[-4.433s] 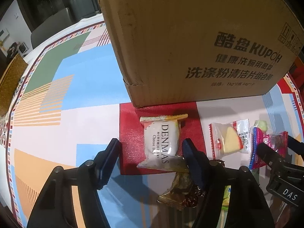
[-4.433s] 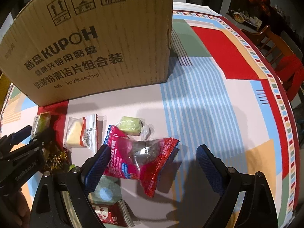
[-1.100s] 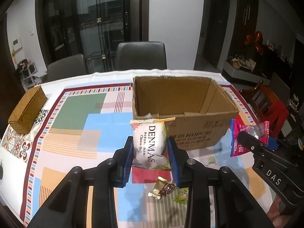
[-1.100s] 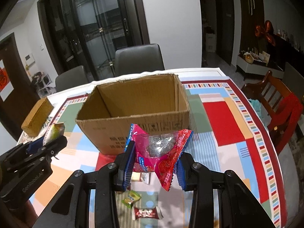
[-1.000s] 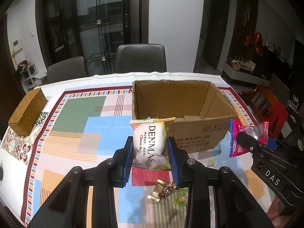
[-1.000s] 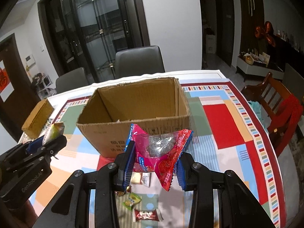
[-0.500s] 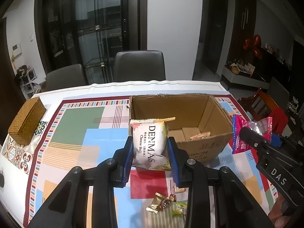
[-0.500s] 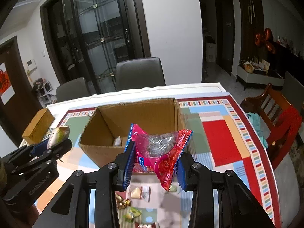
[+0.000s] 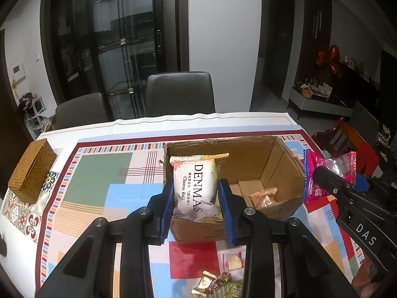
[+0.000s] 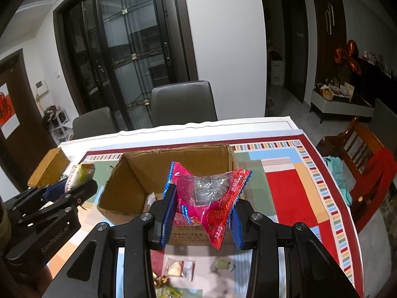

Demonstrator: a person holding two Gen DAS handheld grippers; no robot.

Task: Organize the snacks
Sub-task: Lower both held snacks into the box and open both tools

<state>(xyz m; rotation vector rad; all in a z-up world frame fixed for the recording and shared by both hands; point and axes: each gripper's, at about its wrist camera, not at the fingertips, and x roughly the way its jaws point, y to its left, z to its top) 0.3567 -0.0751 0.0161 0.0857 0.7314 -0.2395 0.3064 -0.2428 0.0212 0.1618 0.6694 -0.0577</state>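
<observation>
My left gripper (image 9: 196, 198) is shut on a white DENMAS cheese ball packet (image 9: 194, 186) and holds it high over the near left part of the open cardboard box (image 9: 285, 154). My right gripper (image 10: 202, 207) is shut on a red and pink snack bag (image 10: 211, 198) above the box's near wall (image 10: 119, 208). A small snack packet (image 9: 264, 196) lies inside the box. Each gripper shows in the other's view: the right one (image 9: 332, 181), the left one (image 10: 72, 186).
Loose snacks lie on the patterned tablecloth before the box: a white wedge packet (image 9: 233, 262), gold and green candies (image 9: 213, 284), a green candy (image 10: 222, 264). A woven brown box (image 9: 32, 171) sits at the far left. Chairs (image 9: 180, 94) stand behind the table, a wooden one (image 10: 359, 154) to the right.
Both grippers have risen and moved forward with their snacks, from in front of the box to above its opening. The inside of the box has come into view.
</observation>
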